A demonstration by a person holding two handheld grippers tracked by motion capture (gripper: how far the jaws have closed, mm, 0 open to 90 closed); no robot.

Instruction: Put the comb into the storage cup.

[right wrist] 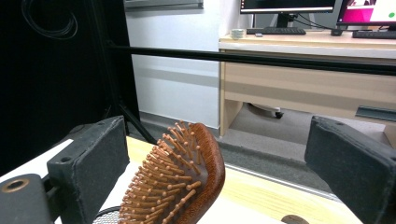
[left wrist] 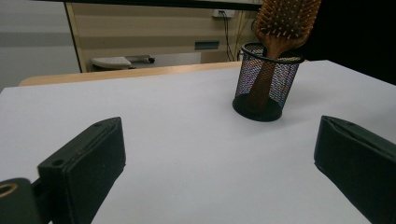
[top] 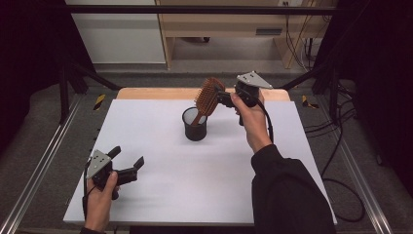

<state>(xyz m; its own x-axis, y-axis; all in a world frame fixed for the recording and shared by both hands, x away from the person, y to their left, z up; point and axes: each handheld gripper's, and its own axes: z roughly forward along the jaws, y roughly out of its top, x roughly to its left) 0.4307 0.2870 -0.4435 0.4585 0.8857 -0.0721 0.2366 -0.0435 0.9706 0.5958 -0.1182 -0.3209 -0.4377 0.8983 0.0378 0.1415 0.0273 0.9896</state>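
A wooden paddle hairbrush (top: 209, 95) stands handle-down in a black mesh cup (top: 195, 126) at the far middle of the white tabletop (top: 170, 170). My right gripper (top: 220, 96) is open, its jaws spread on either side of the brush head without touching it. In the right gripper view the bristled head (right wrist: 182, 182) rises between the two wide-apart pads, with the cup's rim (right wrist: 107, 215) just below. My left gripper (top: 129, 155) rests open and empty near the front left corner. From the left gripper view (left wrist: 219, 154) the cup (left wrist: 264, 84) and brush (left wrist: 287, 21) stand far ahead to the right.
A wooden strip (top: 160, 92) edges the table's far side. Black frame bars and curtains surround the table. A desk (right wrist: 303, 79) with monitors stands beyond. Cables (top: 336, 146) lie on the floor to the right.
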